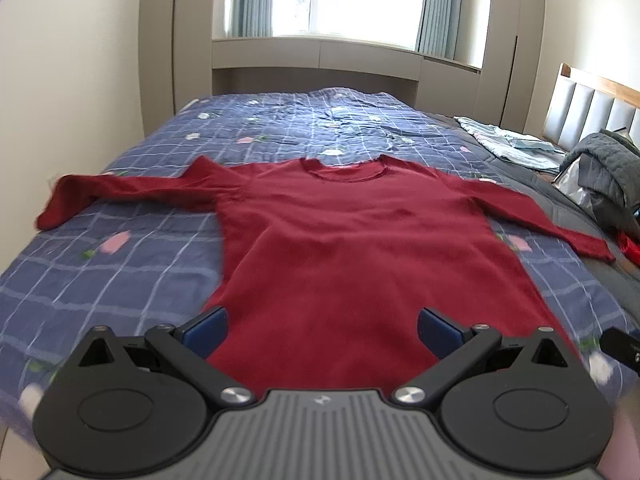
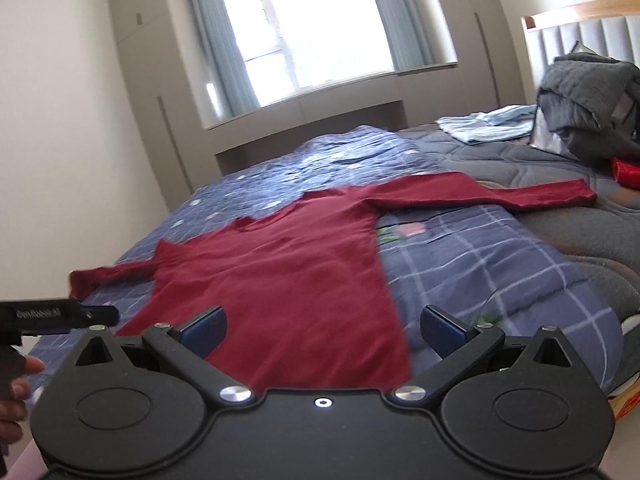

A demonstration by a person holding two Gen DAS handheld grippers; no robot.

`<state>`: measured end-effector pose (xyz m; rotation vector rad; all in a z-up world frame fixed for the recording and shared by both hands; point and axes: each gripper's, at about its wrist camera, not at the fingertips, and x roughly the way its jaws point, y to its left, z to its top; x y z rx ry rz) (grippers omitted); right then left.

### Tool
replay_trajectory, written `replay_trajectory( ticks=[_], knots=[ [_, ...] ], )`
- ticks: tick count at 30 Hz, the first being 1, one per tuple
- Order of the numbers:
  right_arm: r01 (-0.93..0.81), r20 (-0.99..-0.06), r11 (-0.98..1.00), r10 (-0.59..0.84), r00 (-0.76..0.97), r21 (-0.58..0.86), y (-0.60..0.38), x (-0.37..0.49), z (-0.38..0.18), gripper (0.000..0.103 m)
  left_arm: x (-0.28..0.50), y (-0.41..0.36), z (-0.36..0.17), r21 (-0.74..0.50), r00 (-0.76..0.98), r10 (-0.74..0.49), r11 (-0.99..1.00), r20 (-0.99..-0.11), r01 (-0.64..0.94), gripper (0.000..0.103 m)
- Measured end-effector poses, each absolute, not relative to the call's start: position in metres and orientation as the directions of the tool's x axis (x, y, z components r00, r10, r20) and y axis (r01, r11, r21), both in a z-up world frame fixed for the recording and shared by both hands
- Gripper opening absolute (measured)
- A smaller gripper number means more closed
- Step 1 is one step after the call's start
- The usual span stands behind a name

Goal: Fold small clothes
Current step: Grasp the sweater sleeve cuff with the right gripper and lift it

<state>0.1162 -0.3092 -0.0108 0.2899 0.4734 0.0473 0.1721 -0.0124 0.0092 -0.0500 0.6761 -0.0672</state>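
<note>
A dark red long-sleeved top lies flat on the bed with its collar at the far side and both sleeves spread out. It also shows in the right wrist view. My left gripper is open and empty, above the hem near the middle. My right gripper is open and empty, above the hem's right corner. The left gripper's body shows at the left edge of the right wrist view.
The bed has a blue checked quilt and a grey quilted cover on the right. Light blue clothes, a grey heap and a red item lie near the headboard. Wardrobes and a window stand beyond.
</note>
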Motion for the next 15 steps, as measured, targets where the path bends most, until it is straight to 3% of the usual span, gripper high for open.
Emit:
replay_trajectory(
  ticks=[15],
  knots=[
    [0.353, -0.45, 0.886, -0.195, 0.872, 0.3, -0.483, 0.267, -0.019, 0.103, 0.372, -0.097, -0.007, -0.041, 0.762, -0.095, 0.995, -0.64, 0.09, 0.103]
  ],
)
